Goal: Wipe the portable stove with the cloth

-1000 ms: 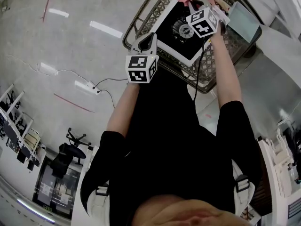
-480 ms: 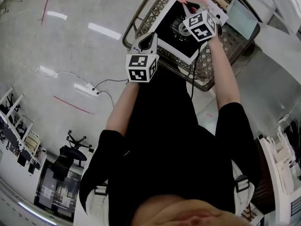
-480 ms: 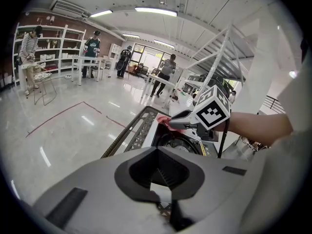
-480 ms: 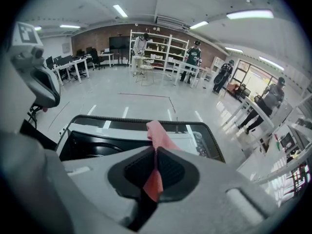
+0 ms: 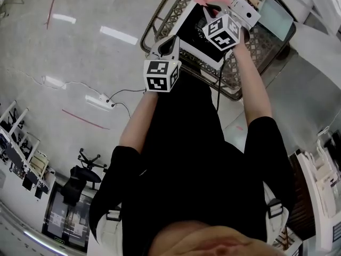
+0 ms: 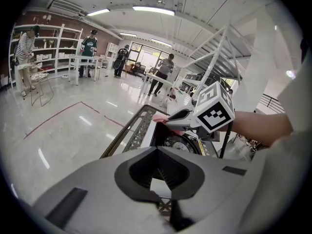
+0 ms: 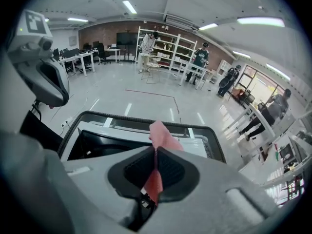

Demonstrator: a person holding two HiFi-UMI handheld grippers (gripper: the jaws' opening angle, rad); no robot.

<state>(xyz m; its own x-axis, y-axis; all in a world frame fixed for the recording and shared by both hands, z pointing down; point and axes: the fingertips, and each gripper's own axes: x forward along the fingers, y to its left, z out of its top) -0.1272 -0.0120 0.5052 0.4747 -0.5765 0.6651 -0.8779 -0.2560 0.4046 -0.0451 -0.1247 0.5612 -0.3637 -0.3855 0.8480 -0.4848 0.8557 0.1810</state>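
The right tool (image 7: 155, 152) is clamped on the pink cloth (image 7: 162, 133), whose free end sits over the far white edge of the stove (image 5: 192, 31). The stove rests on the lattice-rimmed desk (image 5: 159, 16). The left tool (image 6: 156, 150) hovers by the stove's near corner, jaws together and empty. Wiping looks under way, and the black top and near side probably remain.

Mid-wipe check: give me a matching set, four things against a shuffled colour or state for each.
1 cloth
2 portable stove
3 left gripper
4 table

A metal lattice, under the stove
B pink, clamped in the right gripper
C jaws together, holding nothing
D white rim, black top

Pairs: 1-B, 2-D, 3-C, 4-A
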